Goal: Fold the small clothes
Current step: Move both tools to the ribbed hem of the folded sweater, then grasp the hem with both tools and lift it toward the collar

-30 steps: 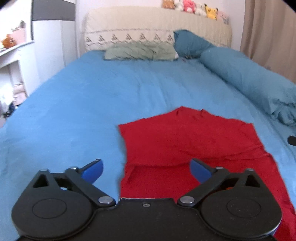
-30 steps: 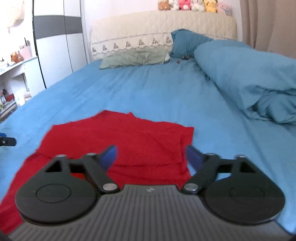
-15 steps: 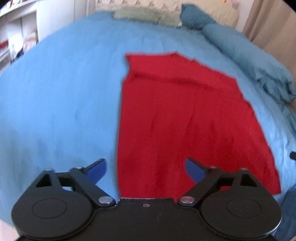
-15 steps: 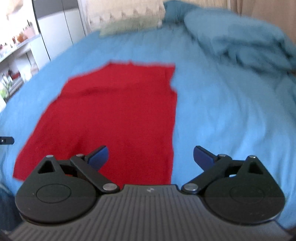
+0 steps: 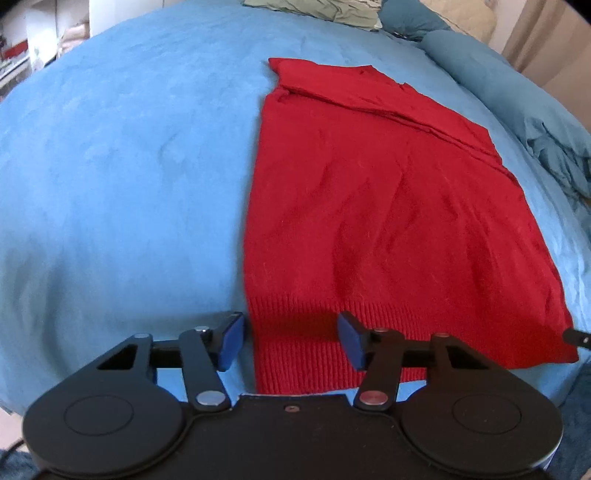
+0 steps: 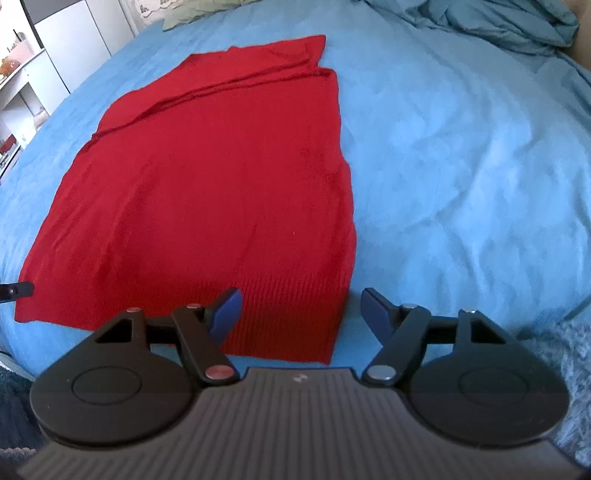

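Observation:
A red knit garment lies flat on the blue bed, its ribbed hem nearest me and a fold line across its far part. It also shows in the right wrist view. My left gripper is open and empty, straddling the hem's near left corner. My right gripper is open and empty, straddling the hem's near right corner. A tip of the right gripper shows at the left wrist view's right edge, and a tip of the left gripper at the right wrist view's left edge.
The blue bedsheet spreads wide to the left of the garment and to its right. A rolled teal duvet lies along the bed's right side. A green pillow sits at the head. White shelves stand left of the bed.
Both grippers have pulled back toward the foot of the bed and tilted down. They now sit over the garment's near hem corners, and the whole garment is in view.

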{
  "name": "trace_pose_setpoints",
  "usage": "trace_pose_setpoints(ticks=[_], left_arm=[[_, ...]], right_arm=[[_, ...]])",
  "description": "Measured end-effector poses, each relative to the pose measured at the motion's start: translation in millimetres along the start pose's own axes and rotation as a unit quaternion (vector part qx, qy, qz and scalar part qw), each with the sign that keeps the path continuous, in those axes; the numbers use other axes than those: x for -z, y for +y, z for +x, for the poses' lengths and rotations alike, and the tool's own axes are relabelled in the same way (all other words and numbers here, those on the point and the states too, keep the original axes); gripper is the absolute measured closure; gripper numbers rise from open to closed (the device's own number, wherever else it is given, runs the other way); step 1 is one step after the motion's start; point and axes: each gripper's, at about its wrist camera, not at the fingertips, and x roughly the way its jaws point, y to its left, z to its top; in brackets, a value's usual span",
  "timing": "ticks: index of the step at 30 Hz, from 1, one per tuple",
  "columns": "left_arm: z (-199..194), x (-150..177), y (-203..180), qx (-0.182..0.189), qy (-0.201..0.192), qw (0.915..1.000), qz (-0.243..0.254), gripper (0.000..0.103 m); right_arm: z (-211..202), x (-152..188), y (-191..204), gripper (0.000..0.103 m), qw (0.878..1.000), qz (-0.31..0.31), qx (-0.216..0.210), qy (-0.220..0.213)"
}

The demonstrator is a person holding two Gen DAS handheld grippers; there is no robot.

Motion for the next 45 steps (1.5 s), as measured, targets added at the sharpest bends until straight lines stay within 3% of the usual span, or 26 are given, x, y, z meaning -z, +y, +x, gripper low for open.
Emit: trace_pose_setpoints(ticks=[13, 15, 17, 19, 21, 28, 36, 41, 45], left_arm=[[1.7, 9.4, 5.6, 0.004, 0.015, 0.9995, -0.029, 0.068], [1.0, 9.2, 4.0, -0.001, 0.019, 0.9994, -0.028, 0.074], [1.1, 8.0, 5.7, -0.002, 0.023, 0.9992, -0.032, 0.087], [0.0, 7.7, 5.9, 0.003, 0.025, 0.999, -0.038, 0.095], [-2.2, 6.3, 5.5, 0.002, 0.024, 0.999, -0.038, 0.097], [-33.7, -13.6, 2.8, 0.012, -0.014, 0.9993, -0.033, 0.098], [-74.1, -90.5, -8.5, 0.044, -0.105, 0.9928, -0.036, 0.098], [-66.5, -175.5, -22.5, 0.056, -0.158, 0.9852, -0.034, 0.099], [-30.0, -257.2, -29.7, 0.059, -0.182, 0.9804, -0.047, 0.099]], right_arm=[[5.6, 4.8, -9.7, 0.026, 0.999, 0.04, -0.013, 0.012], [5.6, 5.2, -11.7, 0.033, 0.999, 0.044, -0.016, 0.013], [4.7, 5.4, -14.4, 0.053, 0.998, 0.05, -0.019, 0.013], [4.5, 5.6, -17.6, 0.066, 0.998, 0.061, -0.025, 0.015], [4.1, 5.8, -19.9, 0.08, 0.997, 0.071, -0.036, 0.015], [-16.9, -9.5, -29.5, 0.083, 0.993, 0.094, -0.066, -0.021], [-52.3, -79.4, -34.8, 0.083, 0.982, 0.104, -0.122, -0.096], [-48.3, -156.9, -31.4, 0.083, 0.972, 0.108, -0.155, -0.137], [-24.6, -238.7, -27.9, 0.083, 0.967, 0.11, -0.162, -0.166]])
